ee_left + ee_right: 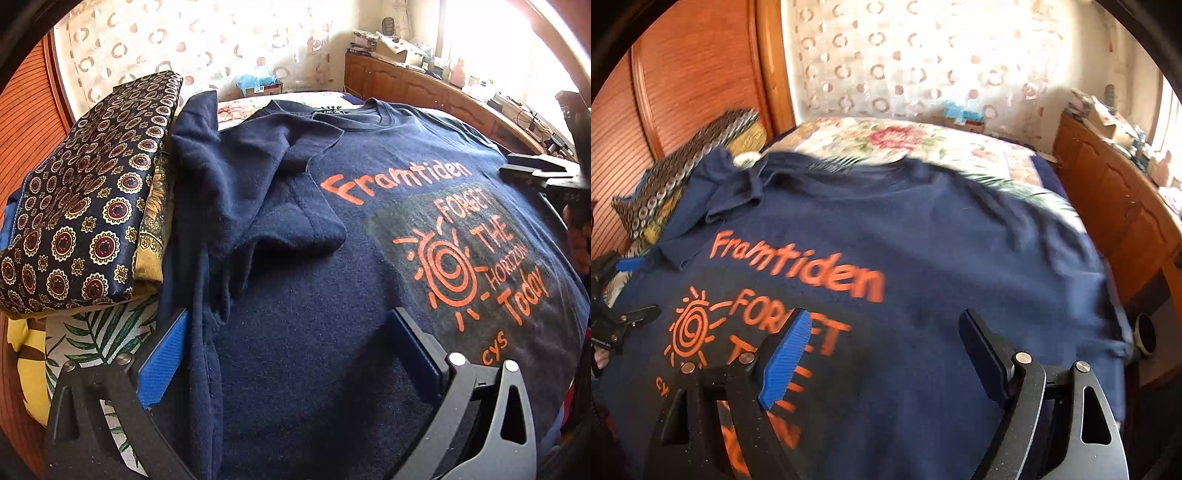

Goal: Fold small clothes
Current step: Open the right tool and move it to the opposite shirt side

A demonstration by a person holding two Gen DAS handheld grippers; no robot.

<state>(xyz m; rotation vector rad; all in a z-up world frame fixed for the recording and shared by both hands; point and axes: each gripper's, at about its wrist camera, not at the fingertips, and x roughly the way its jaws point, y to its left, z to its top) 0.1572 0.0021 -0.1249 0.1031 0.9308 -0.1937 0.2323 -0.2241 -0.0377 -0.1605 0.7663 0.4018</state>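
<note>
Left wrist view: the left tool (288,354) is spread wide with nothing pinched, hovering over the lower part of the navy t-shirt (332,277). One sleeve (288,206) is flipped in over the chest, next to the orange print (454,243). Right wrist view's pretty blurry, but the right tool (886,358) is released too, jaws apart above the print. Shirt lies spread face-up across the bed (886,140), which has a floral cover. A patterned folded stack (85,206) sits at the bed's left edge.
</note>
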